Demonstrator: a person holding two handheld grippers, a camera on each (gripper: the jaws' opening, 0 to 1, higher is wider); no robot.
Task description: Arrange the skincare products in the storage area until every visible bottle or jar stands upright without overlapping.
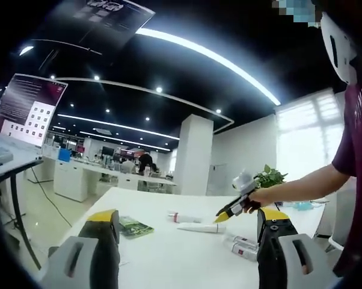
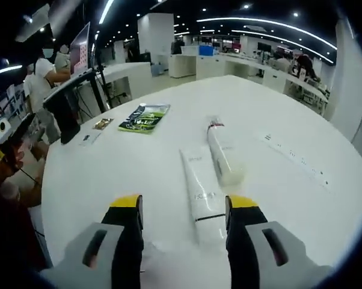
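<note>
Tubes flat on white table, two side by side, second tube just beside, so none upright yet. Right gripper jaws apart, empty, poised over nearer tube, likely for pickup. Left gripper jaws apart, hanging back, empty.

print on tubes, screen, none legible

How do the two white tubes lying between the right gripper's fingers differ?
The longer tube is slim and flat; the shorter tube is rounder and thicker. The longer tube reaches nearer the camera; the shorter tube lies farther, with a dark band at its far end. Both are white and lie flat on the table.
</note>
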